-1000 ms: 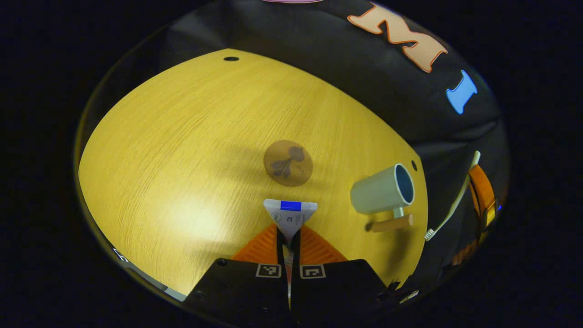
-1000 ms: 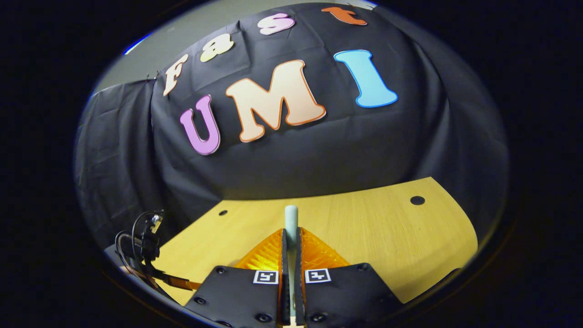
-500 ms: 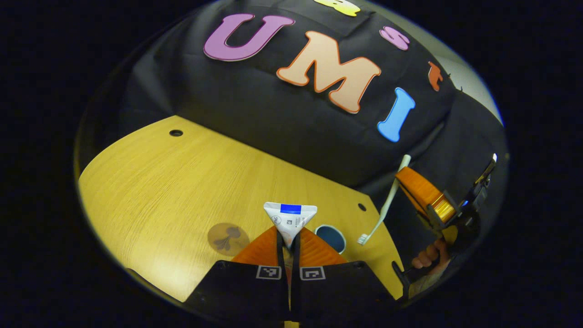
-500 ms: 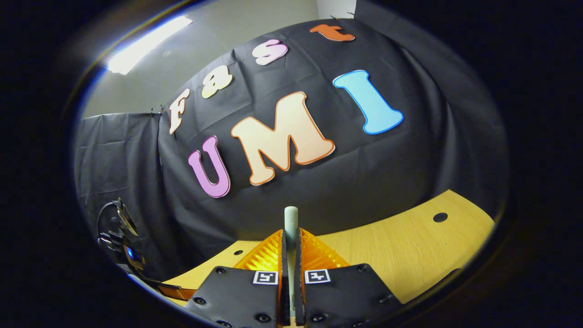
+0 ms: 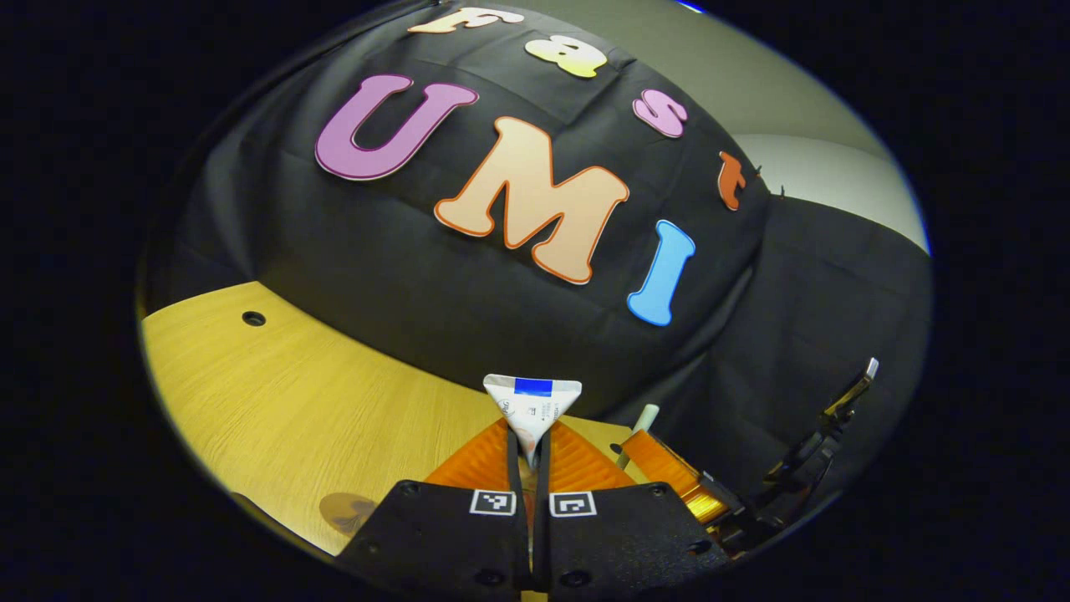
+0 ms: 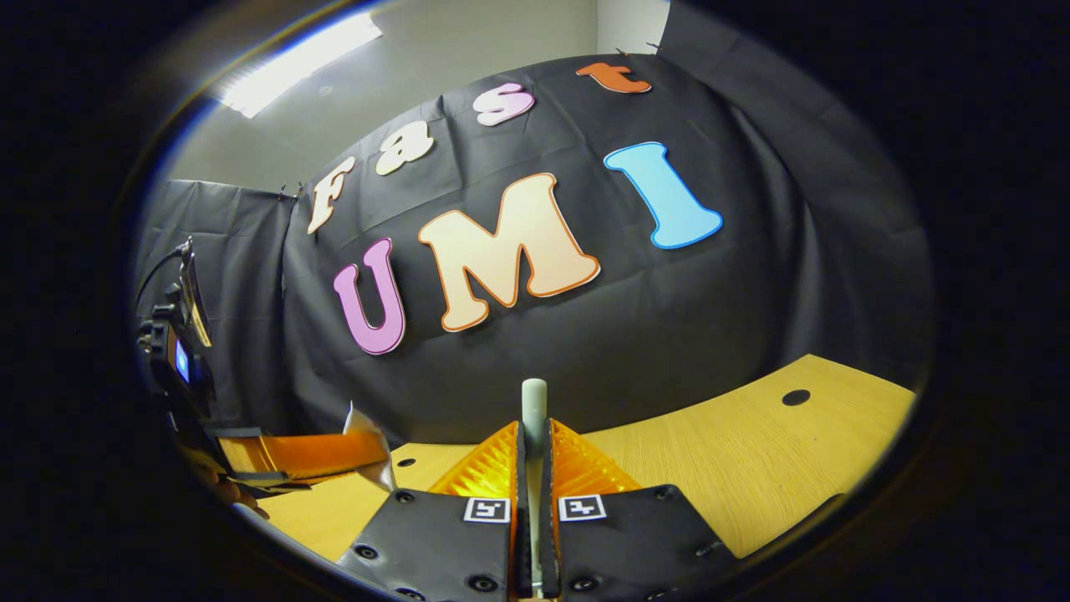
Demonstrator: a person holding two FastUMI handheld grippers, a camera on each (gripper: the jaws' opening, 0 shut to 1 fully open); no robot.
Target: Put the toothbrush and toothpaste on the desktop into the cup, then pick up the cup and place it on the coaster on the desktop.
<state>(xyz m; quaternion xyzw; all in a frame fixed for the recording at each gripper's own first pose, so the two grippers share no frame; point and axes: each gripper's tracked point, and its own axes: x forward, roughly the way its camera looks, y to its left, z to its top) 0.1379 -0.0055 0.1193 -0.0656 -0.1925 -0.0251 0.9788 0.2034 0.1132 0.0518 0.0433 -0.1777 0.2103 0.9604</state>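
Observation:
In the left gripper view my left gripper (image 5: pixel 532 439) is shut on the white toothpaste tube (image 5: pixel 532 400), whose flat crimped end with a blue mark sticks up past the fingers. The tan coaster (image 5: pixel 345 511) peeks out at the bottom left on the yellow wooden desktop (image 5: pixel 292 393). To the right, my right gripper (image 5: pixel 671 477) holds the toothbrush, whose pale handle end (image 5: pixel 644 415) rises above it. In the right gripper view my right gripper (image 6: pixel 533 435) is shut on the toothbrush handle (image 6: pixel 534 400), which stands upright. The left gripper (image 6: pixel 305 456) with the toothpaste (image 6: pixel 368 436) is at the lower left.
The booth's black cloth wall rises behind the desktop (image 6: pixel 752 451) in both views. A small dark hole (image 5: pixel 253 318) lies near the desktop's far left corner, and another hole (image 6: pixel 795 397) near its far right. A pale room wall (image 6: pixel 468 33) shows above the cloth.
The left gripper's view has tilted up: the cup has passed below it and the coaster slid to the bottom edge. The two grippers have come closer together, each still holding its item.

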